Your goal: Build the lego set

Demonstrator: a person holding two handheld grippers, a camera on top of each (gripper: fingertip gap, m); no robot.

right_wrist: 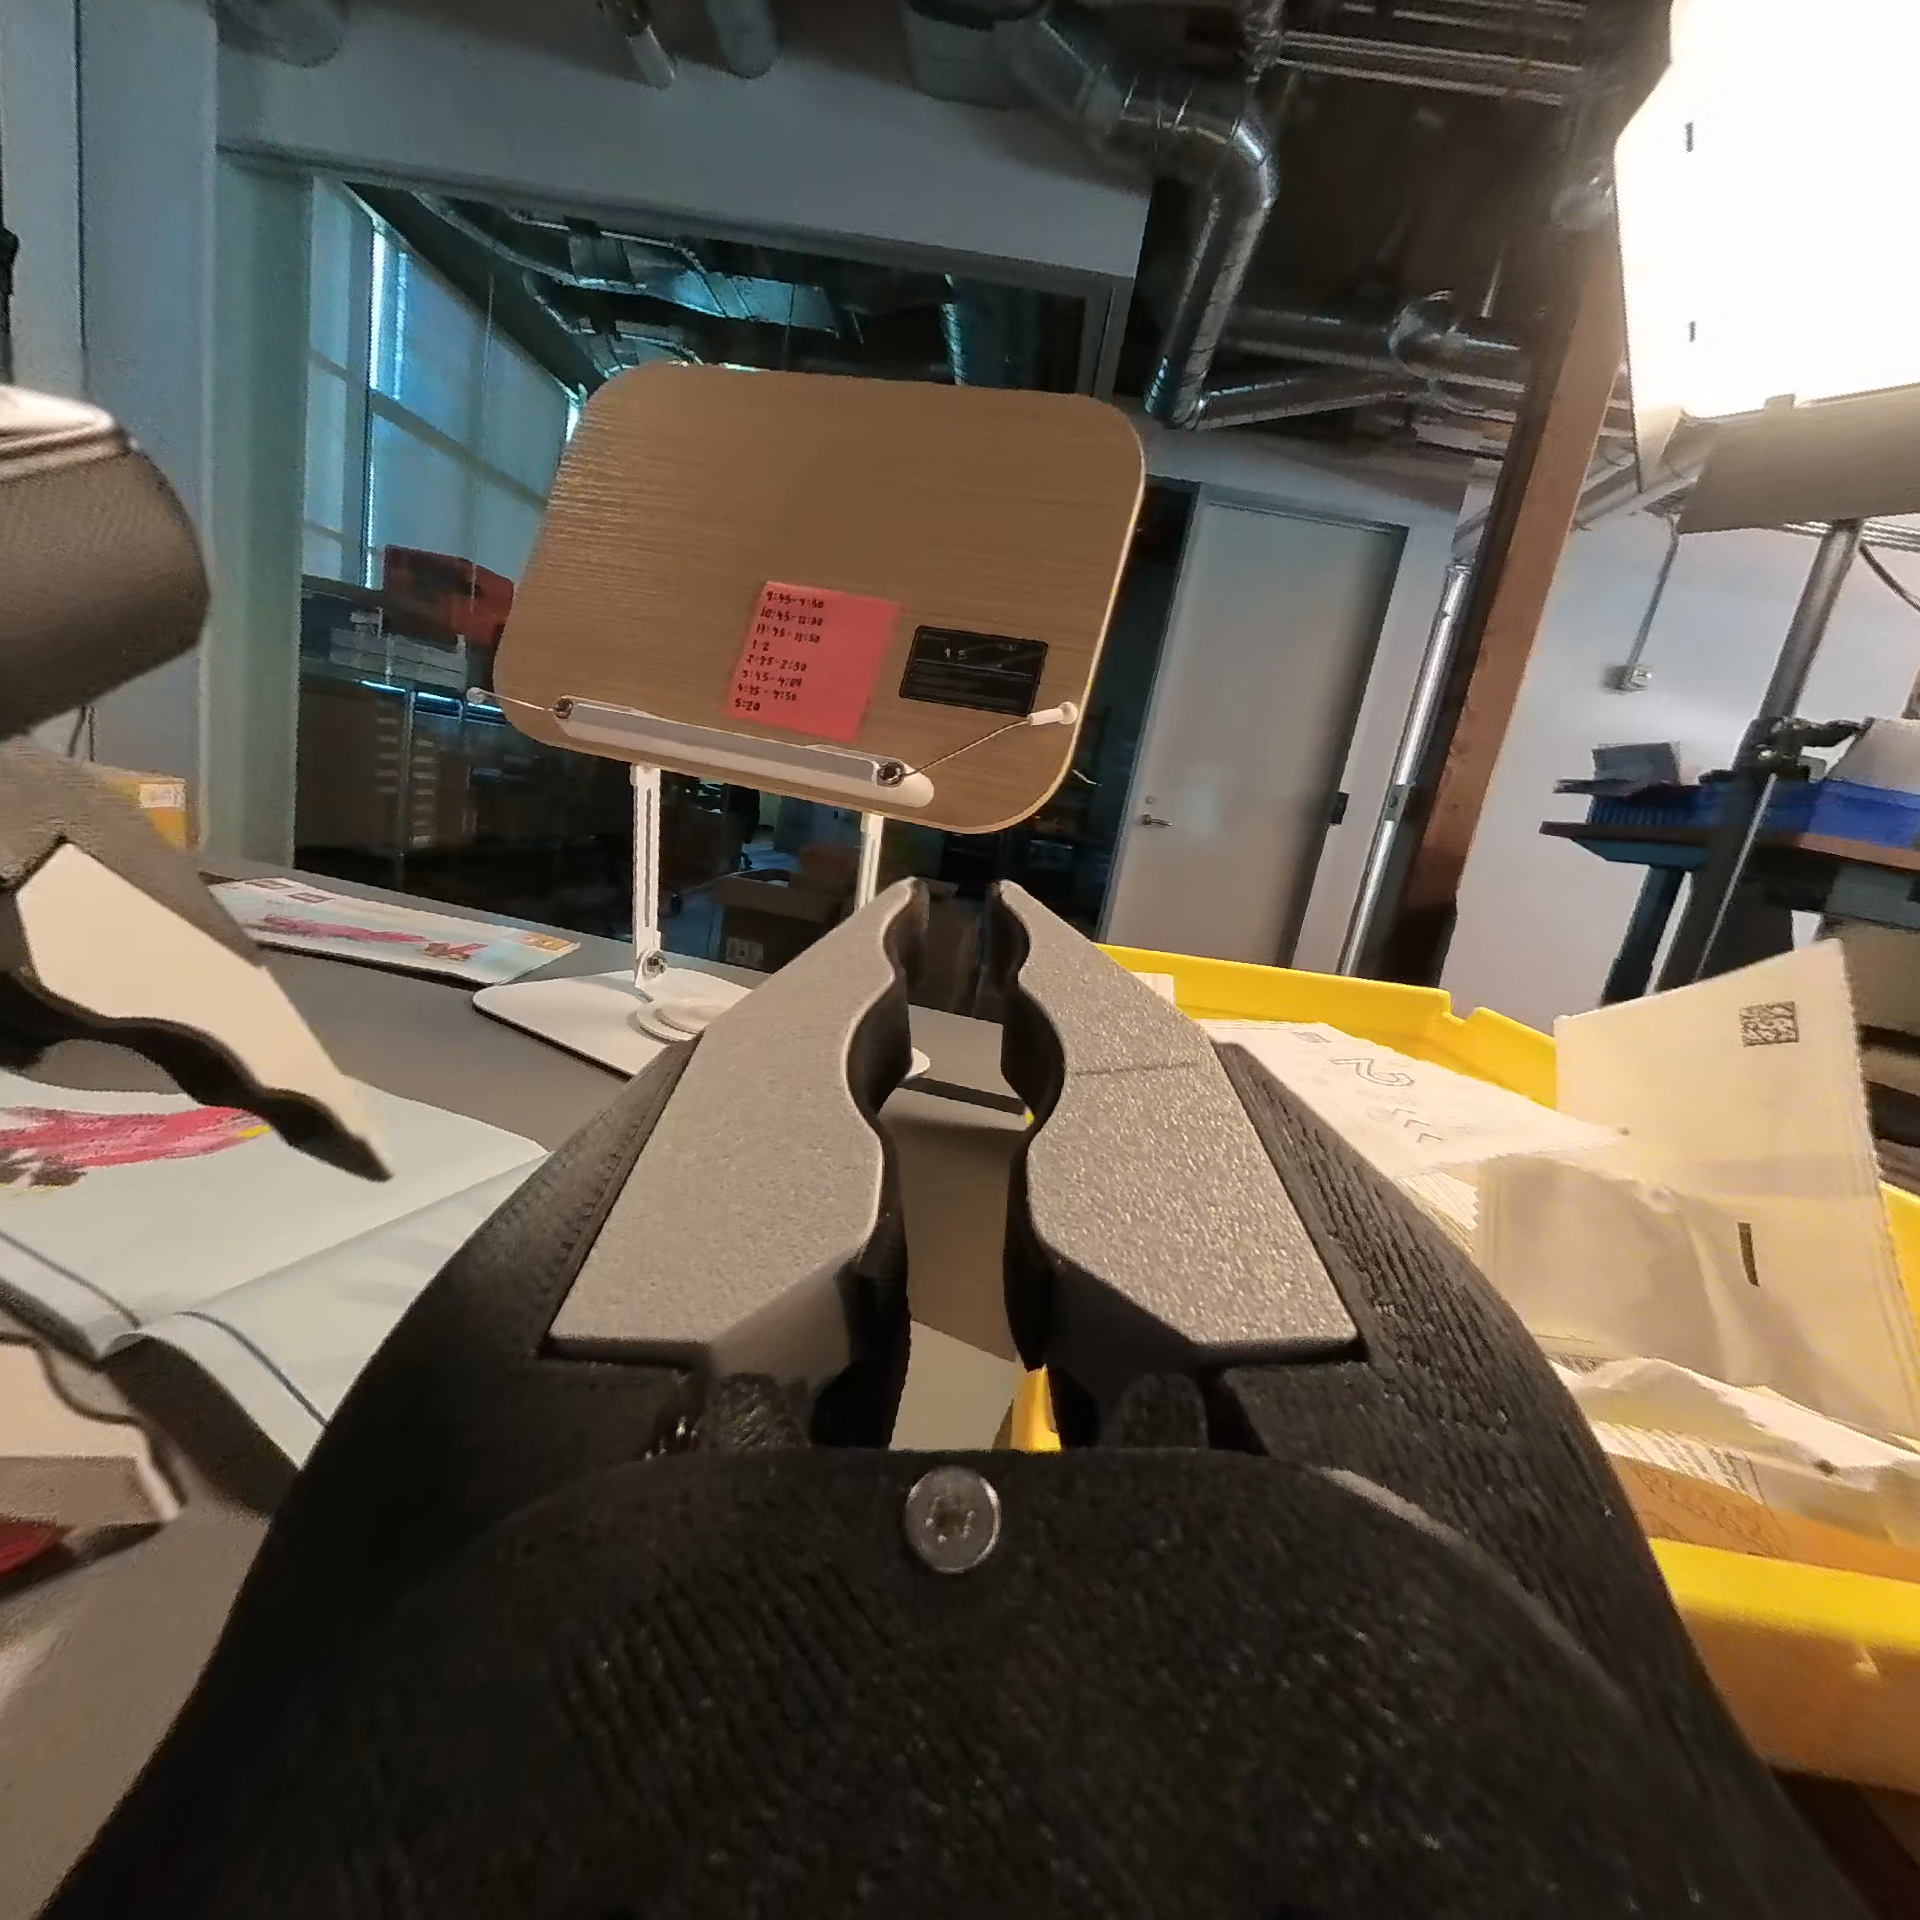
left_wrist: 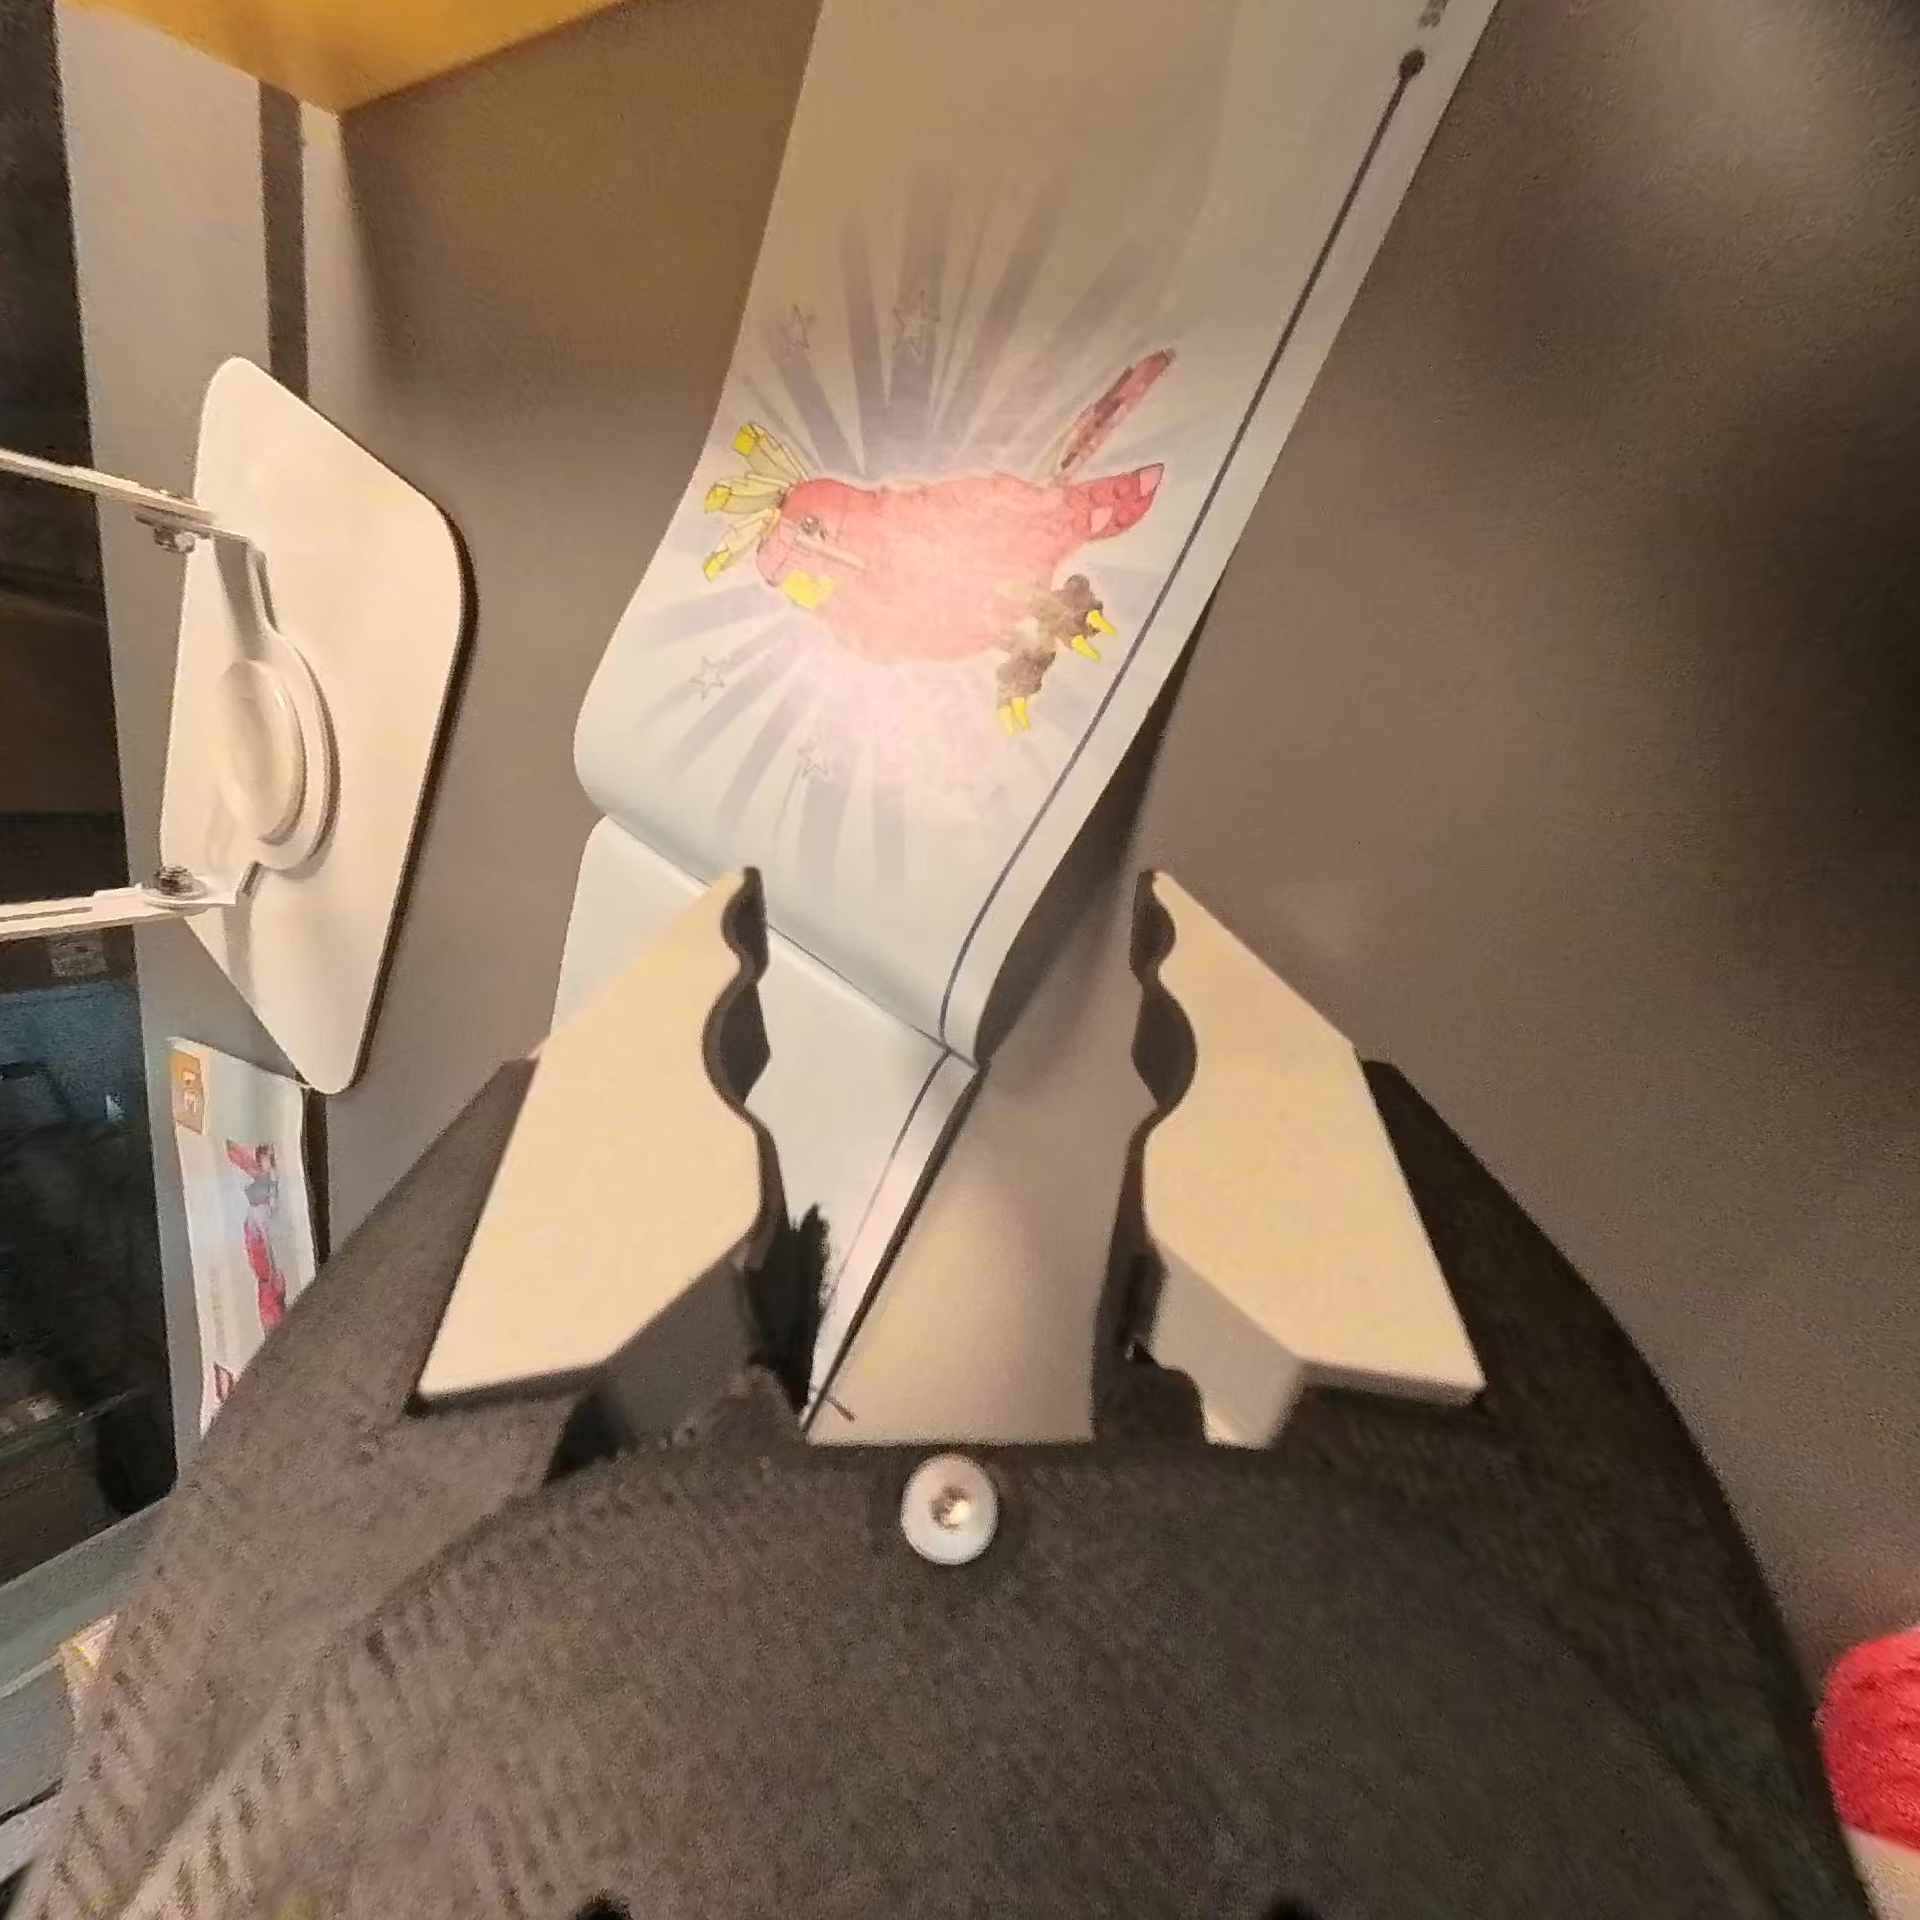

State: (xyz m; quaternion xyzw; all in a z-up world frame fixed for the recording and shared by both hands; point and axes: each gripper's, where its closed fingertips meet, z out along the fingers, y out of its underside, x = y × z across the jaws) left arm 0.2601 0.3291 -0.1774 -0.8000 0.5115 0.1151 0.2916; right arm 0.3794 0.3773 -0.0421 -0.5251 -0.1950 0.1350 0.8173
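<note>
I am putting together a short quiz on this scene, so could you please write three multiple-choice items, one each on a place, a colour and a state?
1. Where does the booklet lie for the left gripper?
A. between its fingers
B. inside the bin
C. on the stand

2. What colour is the bin?
A. blue
B. yellow
C. green

3. How do the left gripper's fingers stand?
A. wide apart
B. shut together
C. hidden

Answers: 1 A, the booklet runs between them; 2 B, its rim is yellow; 3 A, a broad gap shows.
</note>
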